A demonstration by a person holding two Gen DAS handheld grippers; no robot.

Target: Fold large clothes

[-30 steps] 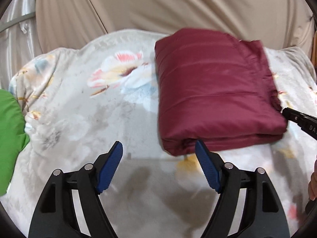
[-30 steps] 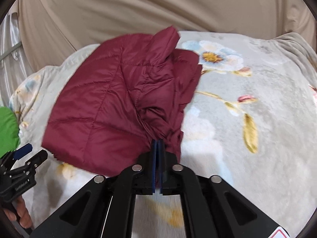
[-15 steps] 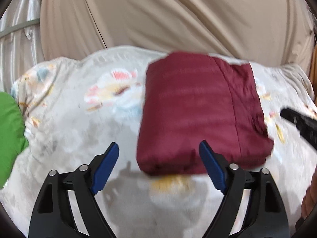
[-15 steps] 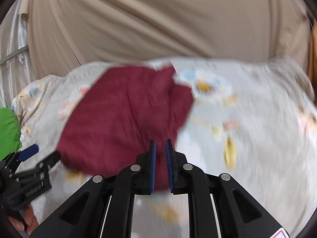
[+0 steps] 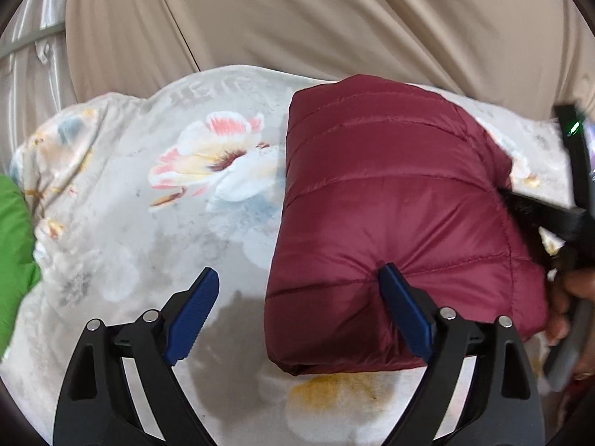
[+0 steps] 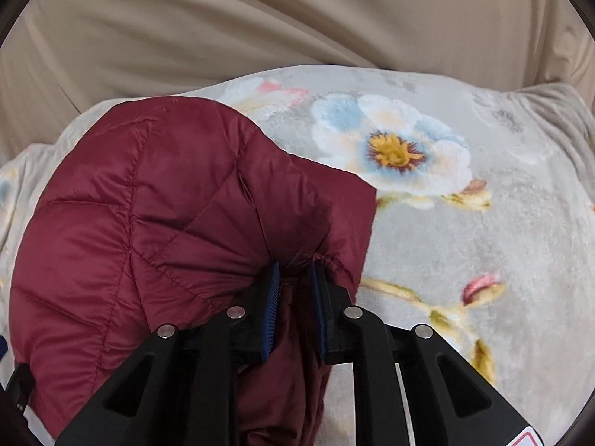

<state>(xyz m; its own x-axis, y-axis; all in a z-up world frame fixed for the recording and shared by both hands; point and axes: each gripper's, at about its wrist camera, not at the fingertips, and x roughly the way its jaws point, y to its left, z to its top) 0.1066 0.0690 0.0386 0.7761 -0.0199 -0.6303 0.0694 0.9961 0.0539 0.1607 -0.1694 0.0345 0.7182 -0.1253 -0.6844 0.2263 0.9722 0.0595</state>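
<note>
- On the floral blanket (image 5: 122, 200) lies the folded maroon jacket (image 5: 390, 200), a puffy quilted bundle, right of the big pink flower print.
- Left gripper (image 5: 297, 310) hangs low over the near edge of the jacket with its jaws wide and still opening; the right blue pad (image 5: 403, 316) sits against the jacket's near edge, the left pad over bare blanket, and nothing is pinched.
- Right gripper (image 6: 293, 308) has its jaws nearly together with a bunch of maroon fabric between the pads; it grips the jacket at its right side.
- A green cloth (image 5: 15, 260) shows at the far left edge.
- Beige curtain (image 5: 334, 18) hangs behind the blanket.
- A hand (image 5: 569, 297) shows at the right edge, on the right gripper's handle.
</note>
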